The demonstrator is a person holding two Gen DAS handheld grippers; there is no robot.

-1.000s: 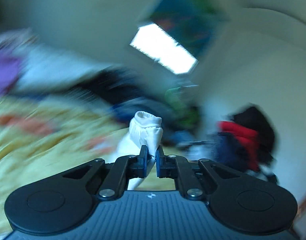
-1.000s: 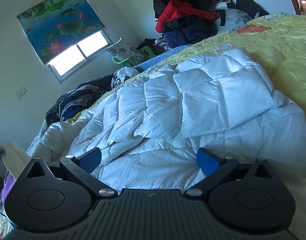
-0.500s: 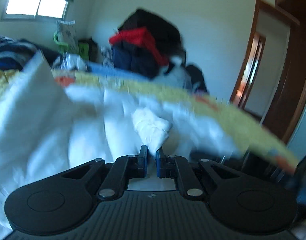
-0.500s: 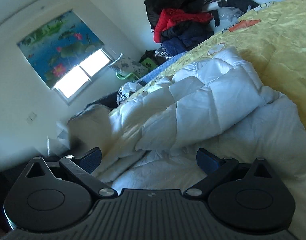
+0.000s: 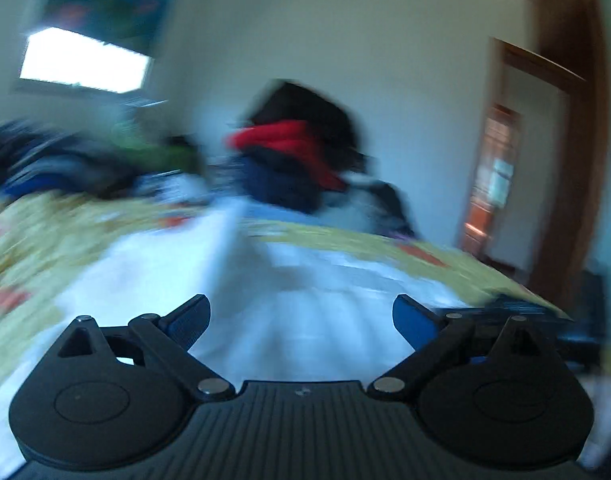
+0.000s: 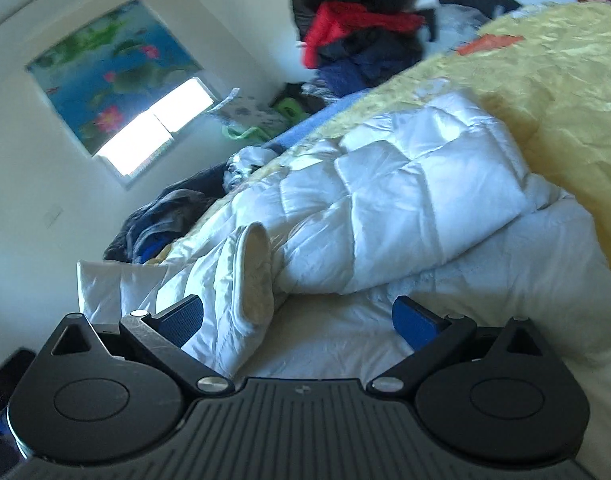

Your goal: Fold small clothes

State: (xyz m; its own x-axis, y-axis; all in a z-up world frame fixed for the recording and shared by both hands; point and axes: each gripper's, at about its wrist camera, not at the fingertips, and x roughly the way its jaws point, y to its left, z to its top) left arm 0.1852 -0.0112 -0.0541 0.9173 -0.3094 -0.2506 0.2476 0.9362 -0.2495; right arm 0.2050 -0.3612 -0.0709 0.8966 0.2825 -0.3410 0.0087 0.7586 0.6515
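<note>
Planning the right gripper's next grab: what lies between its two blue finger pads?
In the right wrist view, the white puffer jacket: its sleeve cuff lies just inside the left pad, with pale lining across the remaining gap. The right gripper grips nothing.

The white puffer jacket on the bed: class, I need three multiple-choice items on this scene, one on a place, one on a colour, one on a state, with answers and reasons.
1. Where does the white puffer jacket lie?
A. on the yellow bedspread
B. on a chair
C. on the floor

2. What colour is the bright garment in the clothes pile by the wall?
A. orange
B. red
C. pink

3. How does the right gripper stand?
A. shut on a sleeve
B. shut on nothing
C. open, gripping nothing

Answers:
1 A, the yellow bedspread shows around and behind the jacket.
2 B, a red garment lies among dark ones.
3 C, the blue pads stand wide apart; the sleeve cuff lies loose beyond them.
</note>
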